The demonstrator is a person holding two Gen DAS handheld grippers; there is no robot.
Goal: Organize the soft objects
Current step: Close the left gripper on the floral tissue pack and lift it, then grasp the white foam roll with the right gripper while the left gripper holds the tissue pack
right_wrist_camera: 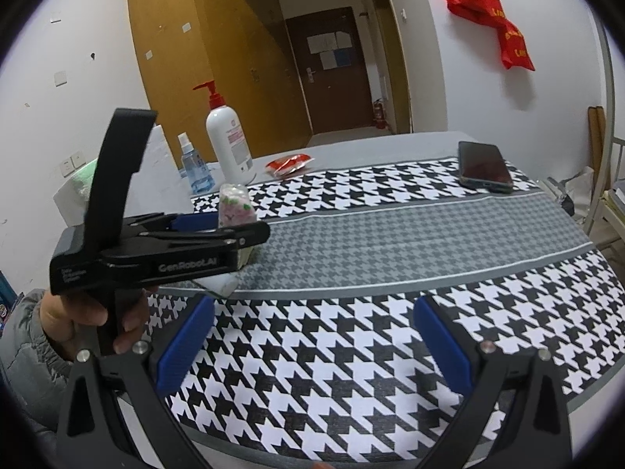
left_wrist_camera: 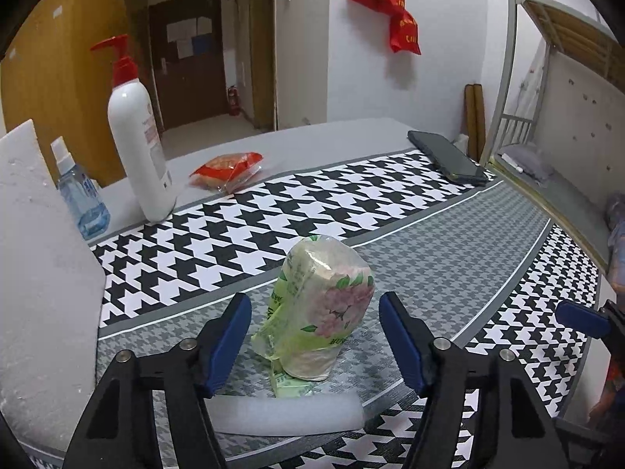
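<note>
The left gripper (left_wrist_camera: 314, 336) tilts downward, its blue-padded fingers (left_wrist_camera: 230, 346) apart and touching nothing. A hand (right_wrist_camera: 91, 314) in a grey sleeve (right_wrist_camera: 27, 348) grips its handle. The right gripper (right_wrist_camera: 312, 344) hovers with jaws wide, empty.

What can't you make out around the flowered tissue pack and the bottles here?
- Tissue pack: right wrist view, lower half behind the left hand-held gripper.
- Pump bottle label: both views, too small.
- Foam block: left wrist view, cut off by the edge.
</note>
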